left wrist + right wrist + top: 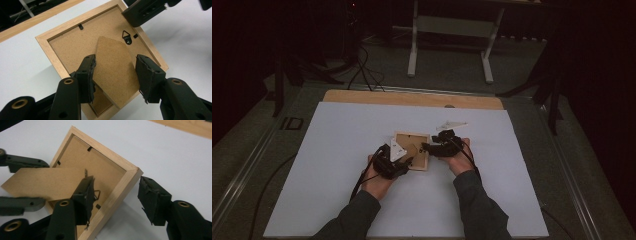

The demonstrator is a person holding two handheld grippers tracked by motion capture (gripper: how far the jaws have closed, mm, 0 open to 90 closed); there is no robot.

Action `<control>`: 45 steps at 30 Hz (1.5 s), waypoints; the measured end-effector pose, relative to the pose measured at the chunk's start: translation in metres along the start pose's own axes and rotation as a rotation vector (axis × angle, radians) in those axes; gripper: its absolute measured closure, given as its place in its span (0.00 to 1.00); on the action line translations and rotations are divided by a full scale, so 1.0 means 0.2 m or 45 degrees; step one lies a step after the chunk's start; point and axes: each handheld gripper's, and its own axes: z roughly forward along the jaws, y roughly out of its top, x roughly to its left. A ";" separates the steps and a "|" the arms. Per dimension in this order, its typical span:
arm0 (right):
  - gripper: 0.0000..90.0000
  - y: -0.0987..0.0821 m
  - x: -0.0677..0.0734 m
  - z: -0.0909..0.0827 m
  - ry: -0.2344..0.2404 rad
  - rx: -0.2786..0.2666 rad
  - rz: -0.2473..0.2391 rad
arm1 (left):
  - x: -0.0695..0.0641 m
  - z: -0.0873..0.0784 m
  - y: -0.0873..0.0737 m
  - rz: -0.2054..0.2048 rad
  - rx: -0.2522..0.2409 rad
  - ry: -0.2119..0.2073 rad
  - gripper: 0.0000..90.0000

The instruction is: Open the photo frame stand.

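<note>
A wooden picture frame [414,150] lies face down near the middle of the white table [337,150], with its back board up. The fibreboard stand flap [113,72] is found between the jaws of the left gripper [115,75], touched on one side only; whether it is pinched cannot be told. The right gripper [116,200] is opened across a corner rail of the frame, and nothing is pressed by it. To do the step well, the flap should be kept raised and steady while the small metal retaining tab [85,173] is turned gently, so the back board is not bent.
</note>
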 end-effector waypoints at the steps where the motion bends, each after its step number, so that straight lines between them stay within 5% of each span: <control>1: 0.49 0.00 0.00 0.01 0.006 0.005 0.014 | 0.00 0.00 0.00 0.005 -0.001 0.003 0.58; 14: 0.37 0.02 -0.04 0.06 0.093 0.015 0.115 | -0.01 -0.01 -0.02 0.033 -0.034 0.005 0.58; 22: 0.35 0.00 -0.05 0.08 0.132 0.040 0.139 | -0.02 -0.01 -0.03 0.071 -0.060 0.005 0.58; 30: 0.38 0.00 -0.05 0.07 0.123 0.037 0.125 | 0.01 -0.01 -0.03 0.048 -0.043 -0.032 0.58; 45: 0.48 0.01 -0.03 0.05 0.102 0.006 0.086 | 0.13 0.02 -0.01 -0.278 0.085 -0.266 0.62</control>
